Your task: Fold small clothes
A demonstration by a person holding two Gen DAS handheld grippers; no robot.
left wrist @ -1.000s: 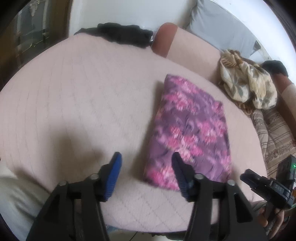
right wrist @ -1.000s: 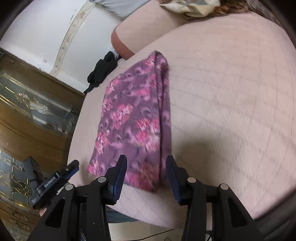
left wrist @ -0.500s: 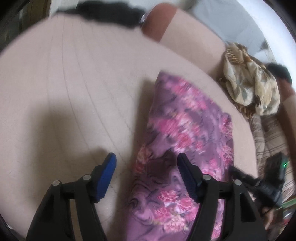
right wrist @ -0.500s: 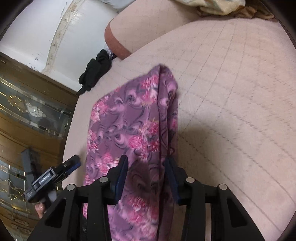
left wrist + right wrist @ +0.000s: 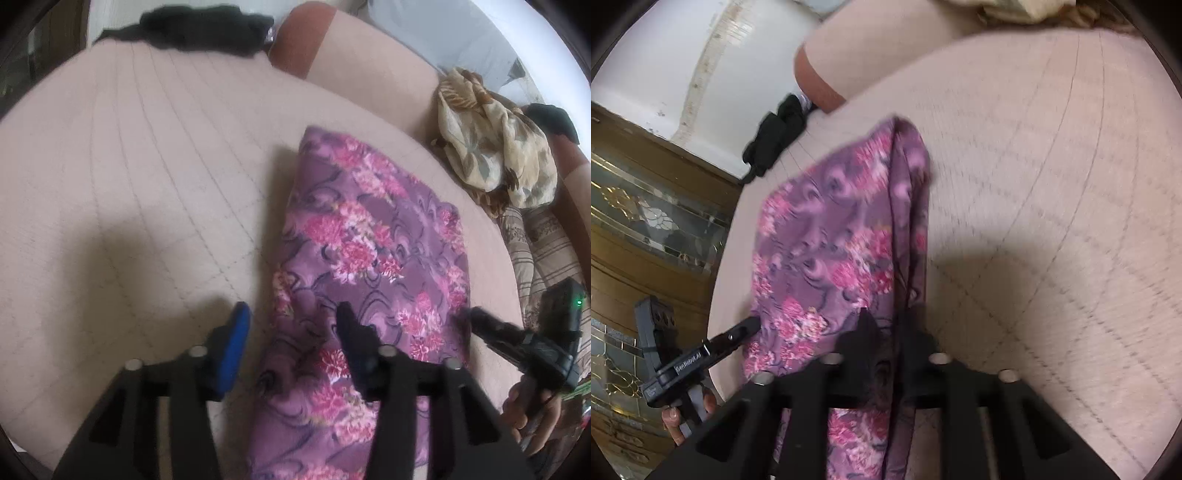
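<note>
Quilted pink bed (image 5: 129, 192); both grippers at folded purple floral cloth (image 5: 369, 258) corners

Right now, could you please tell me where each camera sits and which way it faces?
Left wrist: on the left gripper, facing down along its fingers, which just opened further astride the purple cloth's edge; the right gripper also shows.
Right wrist: on the right gripper, facing down along fingers that just closed on the cloth's fold; the left gripper also shows.
Shared: the cloth, the pink quilted cover, the black garment.
</note>
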